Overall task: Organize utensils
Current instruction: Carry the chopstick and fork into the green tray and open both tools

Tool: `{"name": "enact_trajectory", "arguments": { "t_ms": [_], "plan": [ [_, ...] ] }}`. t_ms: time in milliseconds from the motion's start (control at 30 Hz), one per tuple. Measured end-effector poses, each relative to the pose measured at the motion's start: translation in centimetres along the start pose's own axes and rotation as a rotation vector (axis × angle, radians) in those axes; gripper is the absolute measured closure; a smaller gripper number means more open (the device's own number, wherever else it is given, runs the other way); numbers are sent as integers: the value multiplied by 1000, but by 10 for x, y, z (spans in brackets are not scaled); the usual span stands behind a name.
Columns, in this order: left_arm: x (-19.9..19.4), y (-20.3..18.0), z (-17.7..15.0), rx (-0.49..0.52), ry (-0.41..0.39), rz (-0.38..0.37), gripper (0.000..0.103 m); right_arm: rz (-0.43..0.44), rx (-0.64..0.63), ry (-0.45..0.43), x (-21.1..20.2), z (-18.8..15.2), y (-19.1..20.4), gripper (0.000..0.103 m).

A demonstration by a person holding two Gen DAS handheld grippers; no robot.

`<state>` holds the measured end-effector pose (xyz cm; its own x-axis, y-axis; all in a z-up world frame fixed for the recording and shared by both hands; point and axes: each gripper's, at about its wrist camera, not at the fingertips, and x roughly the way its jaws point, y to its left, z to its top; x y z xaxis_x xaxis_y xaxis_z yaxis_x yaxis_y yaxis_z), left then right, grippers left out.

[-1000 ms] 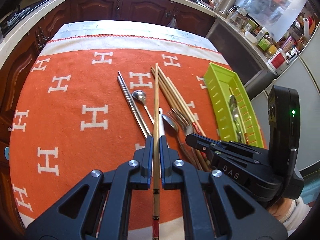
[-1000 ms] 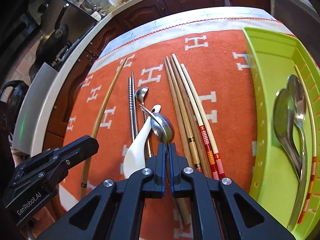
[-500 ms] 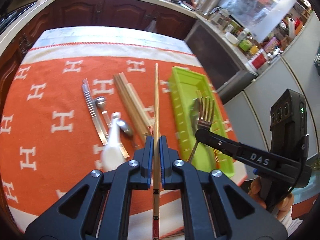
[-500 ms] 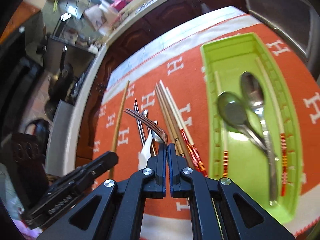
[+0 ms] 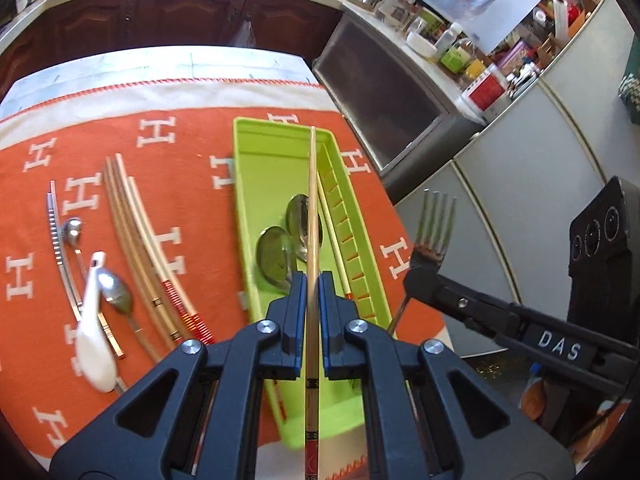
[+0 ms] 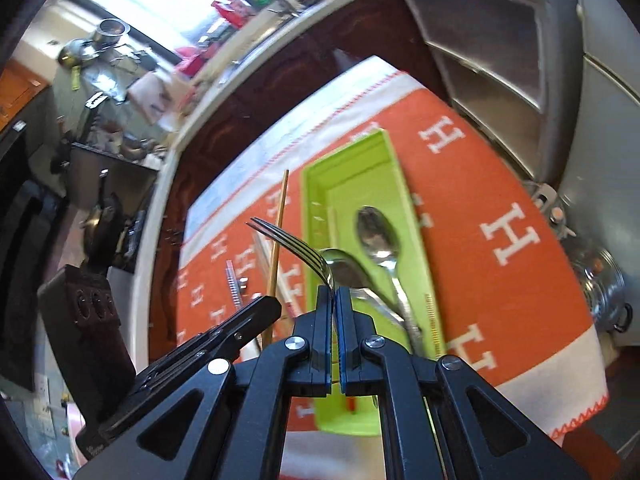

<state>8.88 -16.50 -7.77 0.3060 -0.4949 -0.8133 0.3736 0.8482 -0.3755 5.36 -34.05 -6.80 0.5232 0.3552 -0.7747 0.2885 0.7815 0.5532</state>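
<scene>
The left gripper (image 5: 312,288) clamps a chopstick (image 5: 311,200) above the green tray (image 5: 244,208), seemingly clear of its rims. The right gripper (image 6: 333,300) clamps a fork (image 6: 296,246) over the tray's left wall.

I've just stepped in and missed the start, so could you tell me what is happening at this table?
A person is sorting utensils with two handheld grippers. The left gripper is shut on a wooden chopstick, held above the green tray. The right gripper is shut on a fork, also lifted near the tray. Two metal spoons already lie in the tray; more chopsticks and a white ceramic spoon wait on the orange cloth.
</scene>
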Motion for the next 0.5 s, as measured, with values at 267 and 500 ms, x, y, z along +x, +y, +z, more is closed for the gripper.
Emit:
{"name": "enact_trajectory", "arguments": {
  "t_ms": [267,500],
  "plan": [
    [27,5,-1,28,36,32,99,-150,-32,67,53,6,-7,92],
    [6,18,0,54,15,79,99,-205,-93,13,66,4,3,62]
  ]
}}
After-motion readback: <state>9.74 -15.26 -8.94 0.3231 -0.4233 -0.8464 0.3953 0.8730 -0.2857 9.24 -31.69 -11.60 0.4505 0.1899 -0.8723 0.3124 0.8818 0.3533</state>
